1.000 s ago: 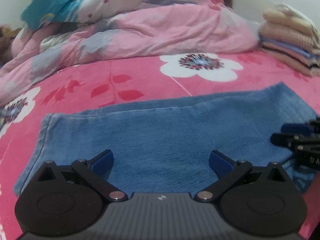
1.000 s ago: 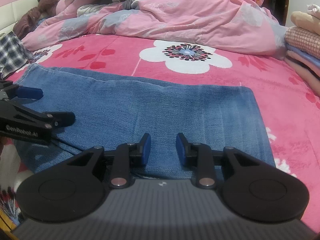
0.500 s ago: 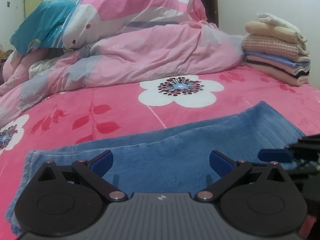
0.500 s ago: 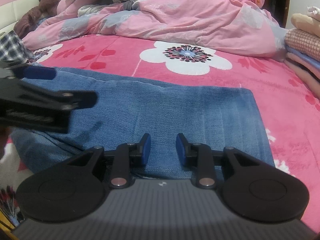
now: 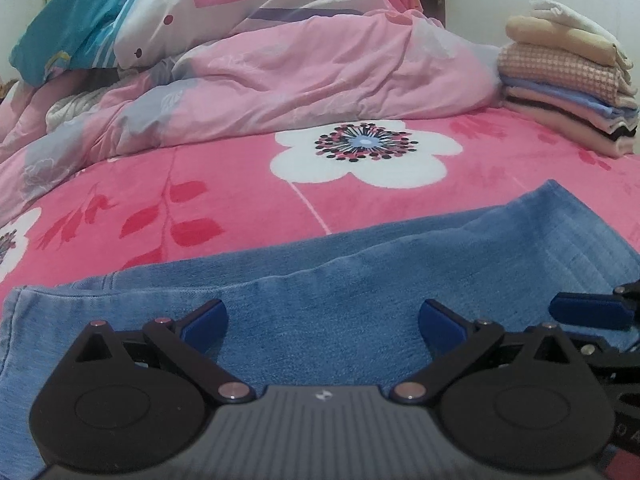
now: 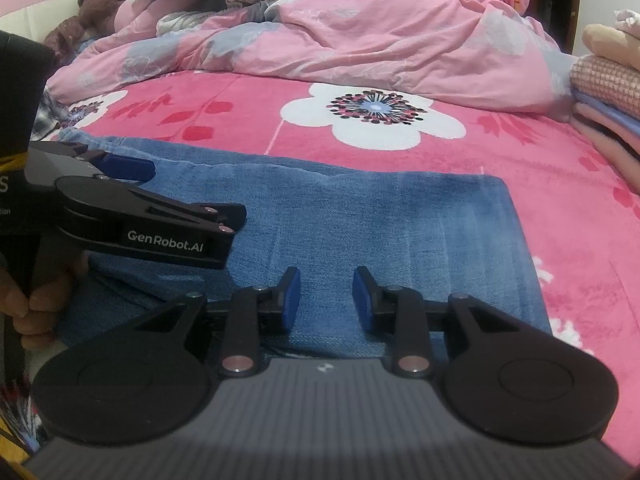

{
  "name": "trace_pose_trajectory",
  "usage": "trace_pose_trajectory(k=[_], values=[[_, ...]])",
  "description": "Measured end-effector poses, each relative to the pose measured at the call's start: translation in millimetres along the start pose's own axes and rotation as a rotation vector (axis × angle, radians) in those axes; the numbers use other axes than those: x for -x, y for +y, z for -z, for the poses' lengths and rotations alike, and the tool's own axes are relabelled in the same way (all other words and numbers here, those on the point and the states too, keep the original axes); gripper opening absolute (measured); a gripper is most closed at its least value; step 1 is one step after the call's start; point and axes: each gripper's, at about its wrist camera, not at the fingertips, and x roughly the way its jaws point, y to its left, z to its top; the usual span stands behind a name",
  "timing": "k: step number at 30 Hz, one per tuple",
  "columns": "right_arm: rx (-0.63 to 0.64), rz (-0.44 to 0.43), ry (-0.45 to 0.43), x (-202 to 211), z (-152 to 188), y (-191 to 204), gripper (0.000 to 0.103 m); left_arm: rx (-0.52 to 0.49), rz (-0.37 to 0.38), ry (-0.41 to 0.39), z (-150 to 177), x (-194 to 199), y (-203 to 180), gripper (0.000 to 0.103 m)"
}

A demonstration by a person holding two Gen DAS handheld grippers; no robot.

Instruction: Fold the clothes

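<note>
Left tongs (image 5: pixel 322 316): jaws spread wide, empty, over folded blue jeans (image 5: pixel 360 292) flat on the pink flowered bed (image 5: pixel 240 184). Right tongs (image 6: pixel 326 294): jaws part open, gripping nothing, over the jeans' near edge. Right view only: hand (image 6: pixel 28 300) on the left handle; brown plush toy (image 6: pixel 96 4) at far left; left tongs hiding the jeans' left part. Both views: rumpled pink quilt (image 5: pixel 300 72) behind; stack of folded clothes (image 5: pixel 568 80) at right.
</note>
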Motion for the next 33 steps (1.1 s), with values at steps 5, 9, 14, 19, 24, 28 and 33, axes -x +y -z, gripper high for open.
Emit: trace_pose_trajectory(k=[5,9,14,19,24,28,33], values=[[0.007,0.006,0.001,-1,-1,1,0.029,0.001,0.013,-0.009,2,2,2,0.103],[0.011,0.009,0.002,-1,-1,2,0.029,-0.01,0.023,-0.018,6,9,9,0.103],[0.005,0.007,0.002,-1,-1,1,0.029,0.014,-0.062,-0.02,12,22,40,0.103],[0.004,0.007,0.001,-1,-1,0,0.029,0.09,-0.109,0.004,26,36,90,0.103],[0.002,0.006,0.0,-1,0,1,0.029,0.105,-0.135,-0.002,31,52,121,0.094],[0.0,0.006,0.0,-1,0,1,0.029,0.118,-0.131,-0.035,31,69,126,0.094],[0.0,0.006,0.0,-1,0,1,0.029,0.1,-0.084,-0.098,29,87,119,0.094]])
